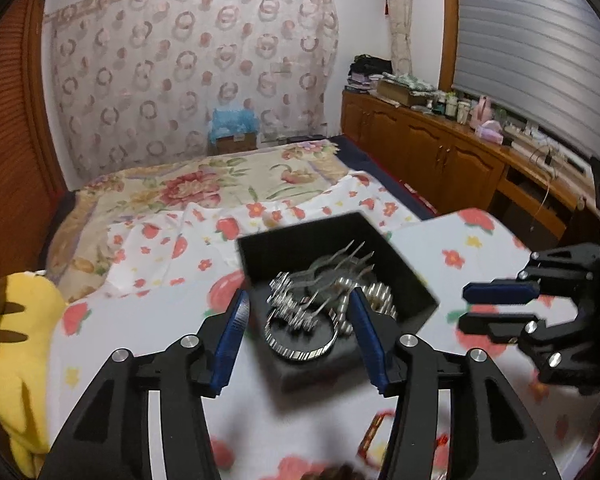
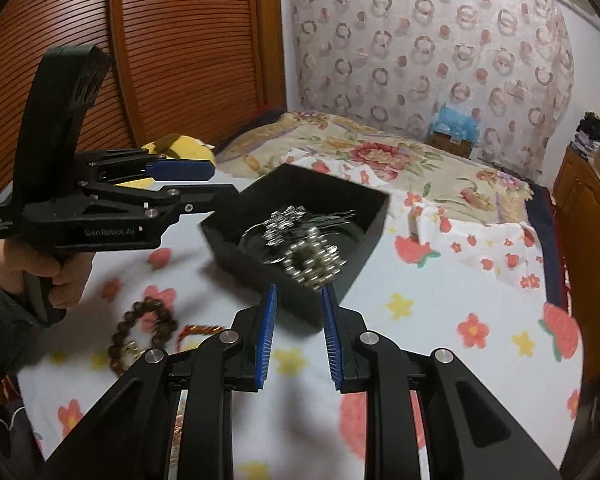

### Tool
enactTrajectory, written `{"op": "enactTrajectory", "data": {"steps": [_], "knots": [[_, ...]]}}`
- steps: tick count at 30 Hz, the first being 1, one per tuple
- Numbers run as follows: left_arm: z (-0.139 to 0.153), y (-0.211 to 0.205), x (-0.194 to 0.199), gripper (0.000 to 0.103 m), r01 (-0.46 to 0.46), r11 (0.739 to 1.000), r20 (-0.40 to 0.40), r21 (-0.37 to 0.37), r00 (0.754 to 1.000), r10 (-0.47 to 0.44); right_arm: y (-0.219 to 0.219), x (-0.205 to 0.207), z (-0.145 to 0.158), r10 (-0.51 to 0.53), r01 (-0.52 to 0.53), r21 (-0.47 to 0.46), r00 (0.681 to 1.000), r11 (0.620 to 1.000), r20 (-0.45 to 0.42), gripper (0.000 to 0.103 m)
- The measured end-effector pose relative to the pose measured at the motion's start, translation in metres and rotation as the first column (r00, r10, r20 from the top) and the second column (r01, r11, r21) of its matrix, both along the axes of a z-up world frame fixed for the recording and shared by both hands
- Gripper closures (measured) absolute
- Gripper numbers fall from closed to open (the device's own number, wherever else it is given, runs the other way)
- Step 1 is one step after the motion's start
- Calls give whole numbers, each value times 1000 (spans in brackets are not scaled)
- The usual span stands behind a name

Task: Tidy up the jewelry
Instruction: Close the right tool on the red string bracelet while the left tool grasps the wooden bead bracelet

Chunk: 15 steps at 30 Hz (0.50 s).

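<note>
Two claws, neither gripping: your left claw [image 1: 298, 332] gapes empty over the black box [image 1: 404, 276] on the bed; the right claw [image 2: 299, 330] stands part-open. Left of it, the wooden bead bracelet [image 2: 140, 332] looks light and smooth; pinch across one strand.

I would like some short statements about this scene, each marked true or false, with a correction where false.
1. The black box holds silver jewelry. True.
2. The brown bead bracelet lies inside the box. False: it lies on the sheet, outside the box.
3. The left gripper is open with nothing gripped. True.
4. A green plush toy lies on the bed. False: the plush toy is yellow.
5. The box has a lid on it. False: it is open on top.
</note>
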State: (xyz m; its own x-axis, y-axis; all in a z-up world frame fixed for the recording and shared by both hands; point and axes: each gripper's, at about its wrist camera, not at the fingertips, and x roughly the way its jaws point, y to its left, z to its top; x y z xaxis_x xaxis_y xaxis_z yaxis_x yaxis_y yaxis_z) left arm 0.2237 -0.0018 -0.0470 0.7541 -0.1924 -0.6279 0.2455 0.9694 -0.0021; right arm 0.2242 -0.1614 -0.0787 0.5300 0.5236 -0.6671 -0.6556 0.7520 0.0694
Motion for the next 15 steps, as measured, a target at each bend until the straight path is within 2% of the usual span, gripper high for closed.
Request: {"op": "enactTrajectory", "data": {"steps": [1, 4, 7, 15], "knots": [[-1, 2, -4, 44, -5, 1000, 0, 4, 1000, 5, 1, -1, -1, 6, -6, 3, 1000, 1000, -6, 78], [-11, 13, -21, 41, -26, 999, -18, 22, 999, 27, 10, -11, -10, 34, -34, -12, 999, 999, -27, 78], [-26, 25, -34, 32, -52, 998, -49, 30, 997, 53, 22, -16, -21, 63, -64, -28, 997, 998, -52, 78], [-58, 46, -55, 30, -78, 995, -146, 57, 986, 85, 48, -22, -50, 131, -142, -89, 984, 986, -117, 78]]}}
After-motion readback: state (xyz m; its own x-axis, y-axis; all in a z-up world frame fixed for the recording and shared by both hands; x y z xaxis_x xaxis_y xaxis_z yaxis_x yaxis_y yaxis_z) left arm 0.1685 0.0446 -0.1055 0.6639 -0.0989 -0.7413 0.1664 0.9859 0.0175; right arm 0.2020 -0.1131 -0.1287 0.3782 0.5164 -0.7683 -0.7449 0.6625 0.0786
